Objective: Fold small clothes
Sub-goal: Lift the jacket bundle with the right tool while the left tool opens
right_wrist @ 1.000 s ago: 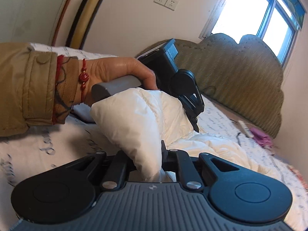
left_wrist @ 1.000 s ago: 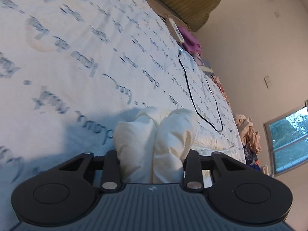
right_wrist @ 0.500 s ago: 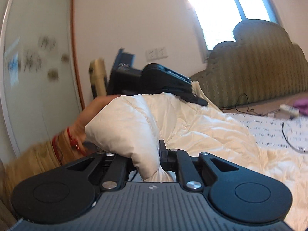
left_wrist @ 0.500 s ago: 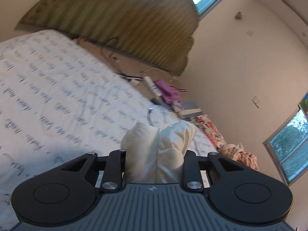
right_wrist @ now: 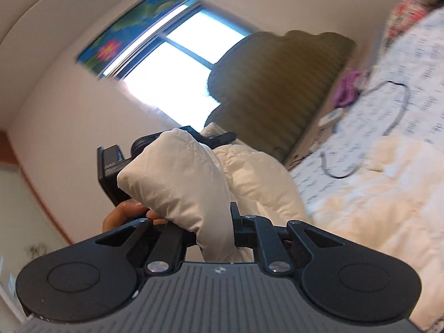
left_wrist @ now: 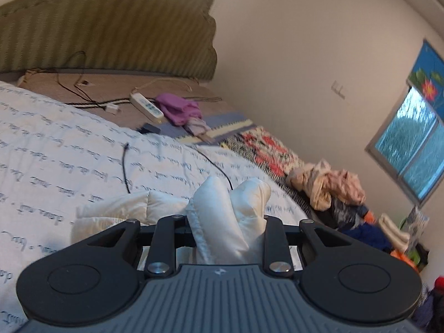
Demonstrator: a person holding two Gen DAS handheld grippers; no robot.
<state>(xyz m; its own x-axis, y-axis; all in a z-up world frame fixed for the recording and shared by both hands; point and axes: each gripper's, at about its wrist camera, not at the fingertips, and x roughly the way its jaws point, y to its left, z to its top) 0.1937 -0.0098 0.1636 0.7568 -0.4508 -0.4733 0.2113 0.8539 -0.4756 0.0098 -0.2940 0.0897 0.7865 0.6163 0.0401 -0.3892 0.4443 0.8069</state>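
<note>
A cream-white padded garment (left_wrist: 230,208) is bunched between the fingers of my left gripper (left_wrist: 224,222), which is shut on it above the bed; more of it trails down to the left. My right gripper (right_wrist: 213,219) is shut on another thick fold of the same garment (right_wrist: 180,183). In the right wrist view the rest of the garment (right_wrist: 374,194) lies spread on the bed at right, and the left gripper's body with the hand (right_wrist: 125,213) holding it shows behind the fold. Both grippers hold the cloth raised off the bed.
The bed has a white sheet with blue script print (left_wrist: 55,149) and a green padded headboard (left_wrist: 111,27). A power strip (left_wrist: 147,105), black cables (left_wrist: 125,166), a purple cloth (left_wrist: 177,108) and a clothes pile (left_wrist: 333,186) lie along the far side.
Both grippers have lifted and swung with the garment still gripped; the views tilted up from the sheet toward the headboard, wall and window.
</note>
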